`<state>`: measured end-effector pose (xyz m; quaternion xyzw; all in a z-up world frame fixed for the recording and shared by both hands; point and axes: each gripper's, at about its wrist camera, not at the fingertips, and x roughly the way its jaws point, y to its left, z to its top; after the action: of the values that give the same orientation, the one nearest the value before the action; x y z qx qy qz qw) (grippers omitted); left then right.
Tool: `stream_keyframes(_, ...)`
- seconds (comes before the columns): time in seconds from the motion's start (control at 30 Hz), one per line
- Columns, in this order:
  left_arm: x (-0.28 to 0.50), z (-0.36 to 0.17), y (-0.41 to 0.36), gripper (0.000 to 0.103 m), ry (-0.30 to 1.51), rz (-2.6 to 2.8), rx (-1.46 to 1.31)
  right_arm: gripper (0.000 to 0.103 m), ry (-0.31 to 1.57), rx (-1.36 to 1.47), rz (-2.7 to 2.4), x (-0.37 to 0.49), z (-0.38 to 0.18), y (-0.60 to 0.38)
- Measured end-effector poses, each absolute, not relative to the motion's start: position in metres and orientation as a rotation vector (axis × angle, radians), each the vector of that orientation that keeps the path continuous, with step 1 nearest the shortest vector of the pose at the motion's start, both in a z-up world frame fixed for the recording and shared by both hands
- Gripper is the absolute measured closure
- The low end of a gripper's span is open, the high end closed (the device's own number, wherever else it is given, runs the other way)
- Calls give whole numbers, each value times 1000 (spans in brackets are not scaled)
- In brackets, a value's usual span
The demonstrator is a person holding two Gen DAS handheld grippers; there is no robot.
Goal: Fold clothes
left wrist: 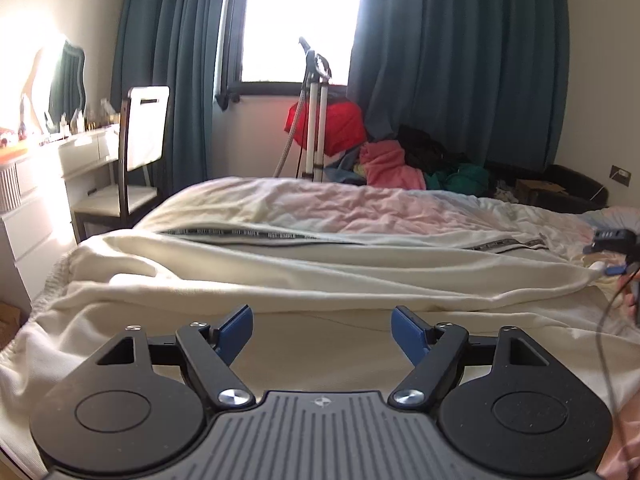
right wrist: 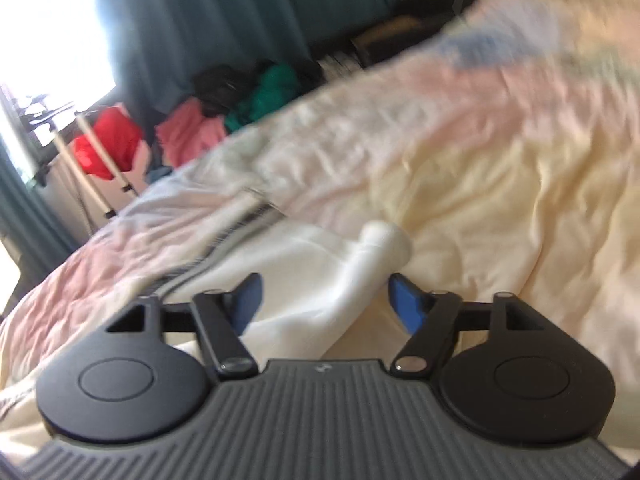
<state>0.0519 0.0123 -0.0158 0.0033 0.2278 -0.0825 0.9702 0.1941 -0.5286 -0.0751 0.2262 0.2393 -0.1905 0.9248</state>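
- at the near edge of the bed, in the left wrist view, the left gripper (left wrist: 322, 330) hangs with its blue pads spread wide and nothing between them; pale cream cloth lies just below the tips.
- its black body fills the bottom of that view and hides the cloth nearest to it.
- in the right wrist view, the right gripper (right wrist: 325, 302) is also spread wide; a white fold of the cream garment (right wrist: 316, 272) passes between the pads, but neither pad presses on it. whether the left pad brushes the cloth is hard to tell, as the whole view is smeared by blur.
- the cream garment (left wrist: 304, 268) lies stretched across the bed from left edge to right, with a dark zip or printed band (left wrist: 256, 235) running along it.
- at the right edge of the left wrist view, the other gripper's tips show only as a small dark and blue shape, cut off by the frame, with a cable hanging by it.
- beyond the garment, the rumpled bedspread (left wrist: 352, 204) covers the far part of the bed.
- past the far edge of the bed stand a chair (left wrist: 138, 148), a pile of clothes (left wrist: 392, 156) in red, pink and green, and teal curtains (left wrist: 460, 60) round a window washed out by light.
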Motion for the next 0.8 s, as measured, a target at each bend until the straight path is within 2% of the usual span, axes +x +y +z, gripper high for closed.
stream_keyframes(0.2,34,-10,10,19,449,-172,17,26,398,351,-176,140,-3,-449)
stream_keyframes(0.33,20,-3,6,7,442,-163,20,26,381,318,-35,97,26,-394)
stream_keyframes(0.47,2,4,7,1,425,-171,-1,26,399,284,41,60,27,-347)
stream_keyframes(0.8,-19,-5,10,0,446,-175,1,26,413,128,21,26,-9,-303)
